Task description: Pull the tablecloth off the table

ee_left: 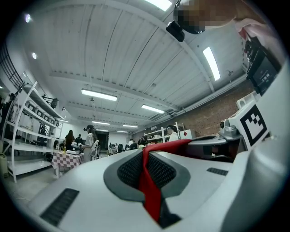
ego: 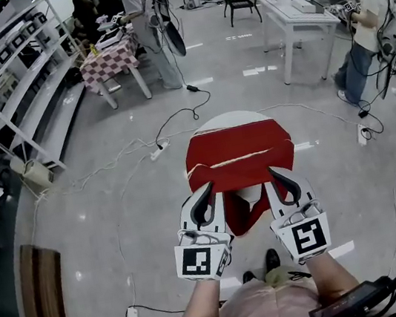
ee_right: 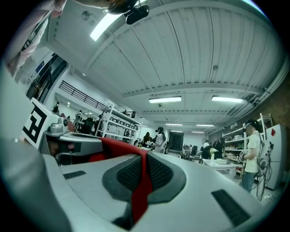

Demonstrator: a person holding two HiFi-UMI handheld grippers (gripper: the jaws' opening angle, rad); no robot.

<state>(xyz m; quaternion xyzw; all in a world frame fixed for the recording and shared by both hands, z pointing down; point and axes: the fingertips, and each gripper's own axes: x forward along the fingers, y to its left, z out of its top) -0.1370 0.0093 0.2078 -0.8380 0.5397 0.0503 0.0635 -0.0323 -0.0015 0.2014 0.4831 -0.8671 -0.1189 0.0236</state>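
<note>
**A:** Fabric first: how will that red fabric tablecloth (ego: 239, 156) handle?

**B:** Soft and light, I'd judge. It sags over the small round white table (ego: 230, 118), creases across its middle and hangs in loose folds on the near side. It looks neither stiff nor fragile, and nothing stands on it. On that smooth top it should slide easily.

**A:** And where is it held?

**B:** By the near hanging edge. The left gripper (ego: 207, 190) has its jaws clamped together on a thin pinch of the red cloth, and the right gripper (ego: 276, 173) has the same. Each gripper view shows a red strip squeezed between the dark pads. The two grippers sit side by side, one toward each end of that edge. That seems the sensible hold, since two points on the hem should bring the cloth off evenly. A pinch that thin might slip under a sharp tug, though.

**A:** How much of the table is covered?

**B:** Most of it. Only a bare white crescent shows at the far rim.

**A:** And the surroundings?

**B:** The table stands on a glossy pale grey floor (ego: 68, 236) that mirrors the ceiling lights. White cables (ego: 119, 242) trail around the table, with a power strip (ego: 159, 151) near its far left, so a dragging hem could catch. White shelving racks (ego: 15, 79) line the left side. A table with a checked cloth (ego: 110, 59) and a long white table (ego: 297, 9) stand farther off. The people (ego: 148, 27) are well apart from the table.
</note>
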